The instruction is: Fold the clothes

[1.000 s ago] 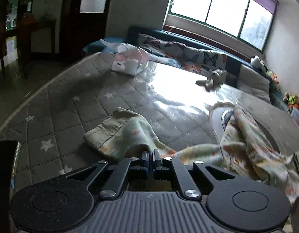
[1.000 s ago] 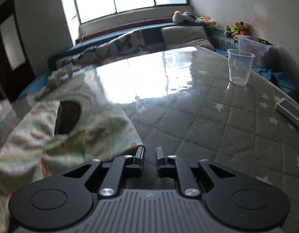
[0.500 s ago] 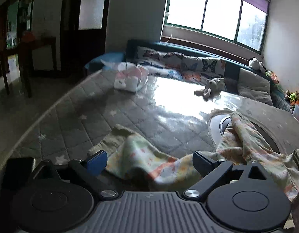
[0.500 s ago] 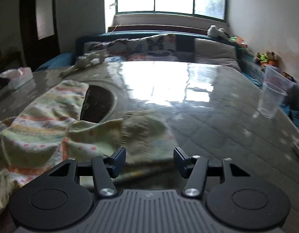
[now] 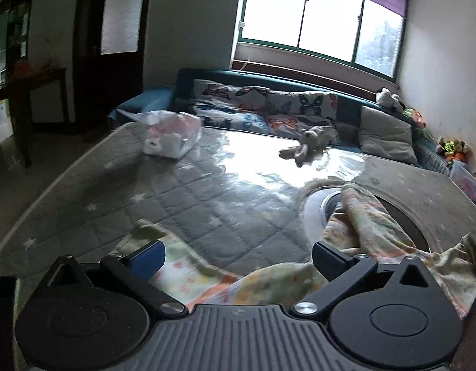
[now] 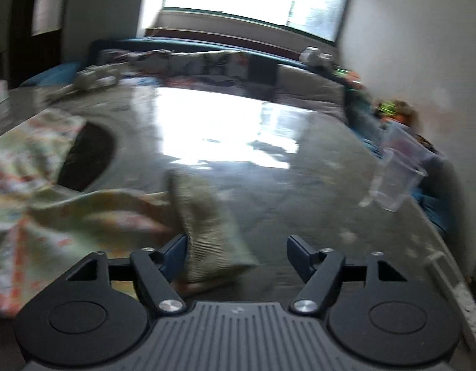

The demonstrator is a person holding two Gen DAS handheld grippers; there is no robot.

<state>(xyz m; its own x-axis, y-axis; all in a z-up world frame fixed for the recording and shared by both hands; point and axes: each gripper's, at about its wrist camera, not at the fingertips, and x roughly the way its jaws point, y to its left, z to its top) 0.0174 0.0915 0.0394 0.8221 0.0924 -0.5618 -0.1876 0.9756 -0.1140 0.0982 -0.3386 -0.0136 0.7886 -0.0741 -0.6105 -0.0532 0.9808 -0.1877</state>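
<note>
Comparing with one second back: the left gripper [image 5: 236, 256] then had its fingers pinched together on the hem of the patterned garment [image 5: 370, 225], and the right gripper [image 6: 237, 252] stood nearly closed at the cloth's other edge. Both now stand with jaws wide apart and nothing between the pads; the release was already visible half a second ago and the gap holds. The garment, a pale printed piece with orange and green motifs and a ribbed cuff [image 6: 207, 225], lies loose on the grey quilted star-pattern table cover [image 5: 188, 191]. In the left wrist view it runs from just ahead of the left fingers across to the right, with one part draped over the round dark inset [image 5: 401, 216] in the table. In the right wrist view the ribbed cuff lies between the open fingers, close to the left pad, while the rest spreads away to the left; this view is motion-blurred, so the right gripper appears to be moving. The cloth lies rumpled, with ridges and a raised fold, not a flat stack. Judgement: the drop reads as the end of one fold or drag, or as a regrip; the pictures do not settle which. Neither edge is aligned with another that I can see, so folding looks unfinished. Nearby but apart: clear plastic cup [image 6: 395, 182], tissue pack [image 5: 173, 137], plush toy [image 5: 309, 143].
</note>
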